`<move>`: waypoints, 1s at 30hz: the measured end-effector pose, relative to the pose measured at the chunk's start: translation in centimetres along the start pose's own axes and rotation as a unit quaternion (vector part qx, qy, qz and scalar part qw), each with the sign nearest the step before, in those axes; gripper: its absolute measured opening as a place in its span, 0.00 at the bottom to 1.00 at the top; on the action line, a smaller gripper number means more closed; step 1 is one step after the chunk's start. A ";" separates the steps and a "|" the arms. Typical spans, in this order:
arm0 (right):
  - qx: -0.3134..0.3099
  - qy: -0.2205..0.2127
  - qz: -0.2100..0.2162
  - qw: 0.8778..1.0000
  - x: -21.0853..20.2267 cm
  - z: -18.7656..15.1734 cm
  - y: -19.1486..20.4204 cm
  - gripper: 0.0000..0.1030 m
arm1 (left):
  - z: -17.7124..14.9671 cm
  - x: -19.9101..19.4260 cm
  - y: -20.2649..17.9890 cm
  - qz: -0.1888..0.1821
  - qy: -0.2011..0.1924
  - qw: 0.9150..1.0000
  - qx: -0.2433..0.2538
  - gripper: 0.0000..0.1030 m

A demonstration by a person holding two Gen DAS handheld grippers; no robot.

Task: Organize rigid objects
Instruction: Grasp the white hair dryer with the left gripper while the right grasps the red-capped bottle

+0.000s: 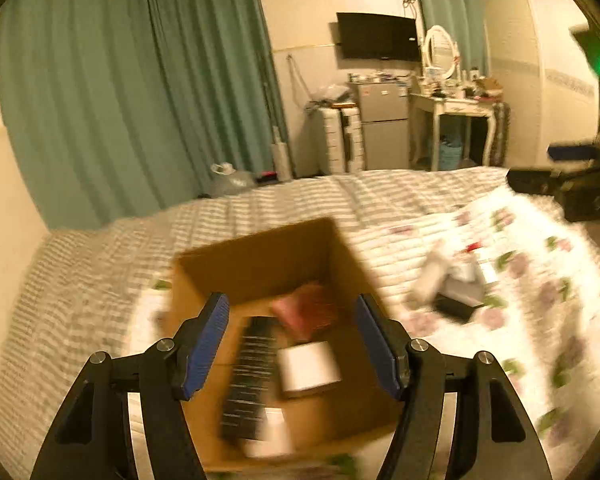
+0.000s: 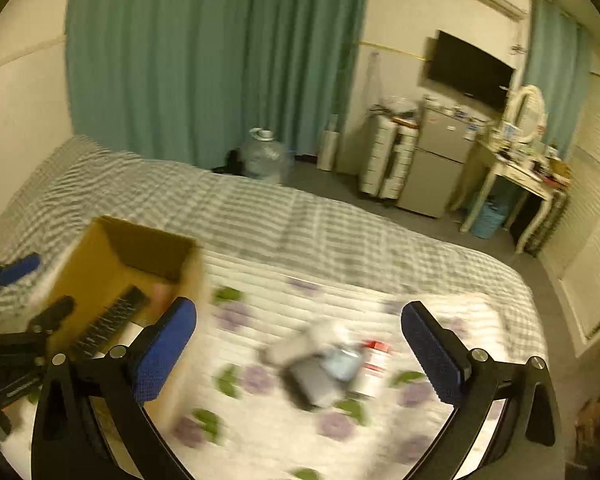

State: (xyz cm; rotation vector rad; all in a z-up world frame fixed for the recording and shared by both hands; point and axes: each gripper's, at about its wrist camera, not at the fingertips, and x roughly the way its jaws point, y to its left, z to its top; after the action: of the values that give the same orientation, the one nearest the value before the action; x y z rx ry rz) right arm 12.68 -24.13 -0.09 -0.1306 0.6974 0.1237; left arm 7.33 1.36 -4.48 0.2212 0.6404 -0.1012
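1. Far left, the striped bed (image 2: pixel 260 208) runs up to the green curtains (image 2: pixel 204 60), with nothing of the task on that part.
2. The left gripper (image 1: pixel 292 344) hangs over the open cardboard box (image 1: pixel 260 252), its blue fingers (image 1: pixel 204 344) spread wide apart with nothing between them.
3. The box sits on the floral quilt (image 2: pixel 284 432) and already holds several things: a long dark keyed object (image 1: pixel 248 376) that looks like a remote or keyboard, a white flat box (image 1: pixel 308 368) beside it, and a pink-red item (image 1: pixel 312 308) toward the back. Motion blur keeps me from naming them more surely.
4. Just right of the box, the right gripper (image 2: pixel 300 356) points at the quilt, fingers likewise wide apart and empty.
5. Between those fingers in its view lies a small loose pile (image 2: pixel 328 364): a pale bottle-like shape (image 2: pixel 300 344), a grey flat case (image 2: pixel 312 384), and a white container with a red top (image 2: pixel 374 364), touching or overlapping one another.
6. I judge the job part-way done: some pieces are boxed, and this cluster is left to gather.
7. Far right, the dressing table (image 2: pixel 528 176) and fridge (image 2: pixel 436 168) stand well apart from the work.
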 end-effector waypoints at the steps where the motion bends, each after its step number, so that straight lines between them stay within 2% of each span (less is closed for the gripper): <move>1: 0.006 0.002 -0.006 1.000 -0.1 -0.4 -1.3 1.00 | 0.5 0.2 -1.1 -0.011 0.005 1.000 -0.014 0.66; 4: 0.024 0.008 -0.014 1.000 0.2 -1.7 -4.5 1.00 | 1.5 0.9 -4.0 -0.028 0.013 0.999 -0.020 0.66; 9: 0.050 0.038 -0.015 0.998 2.8 -3.7 -8.6 1.00 | 3.1 3.6 -9.4 -0.041 0.037 0.998 0.000 0.66; 13: 0.061 0.048 -0.008 0.997 5.4 -4.8 -10.4 1.00 | 3.2 6.9 -12.5 -0.035 0.063 0.997 0.021 0.66; 18: 0.085 0.064 0.014 0.994 9.7 -6.7 -12.2 1.00 | 1.8 12.0 -16.4 -0.026 0.100 0.993 0.050 0.66; 24: 0.087 0.087 0.023 0.992 13.0 -7.9 -13.3 1.00 | 0.5 17.0 -18.0 -0.023 0.131 0.990 0.043 0.66; 27: 0.098 0.095 0.040 0.990 13.8 -8.3 -13.6 1.00 | 0.4 18.7 -18.5 -0.010 0.129 0.990 0.057 0.66; 30: 0.095 0.100 0.046 0.989 14.3 -8.6 -13.4 1.00 | 0.8 19.9 -18.8 -0.012 0.124 0.990 0.062 0.66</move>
State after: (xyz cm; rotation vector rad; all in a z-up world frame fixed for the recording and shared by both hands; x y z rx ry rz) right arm 20.20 -37.71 -14.79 0.0742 0.9117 0.1326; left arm 20.60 -17.61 -19.12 0.3492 0.8858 -0.1370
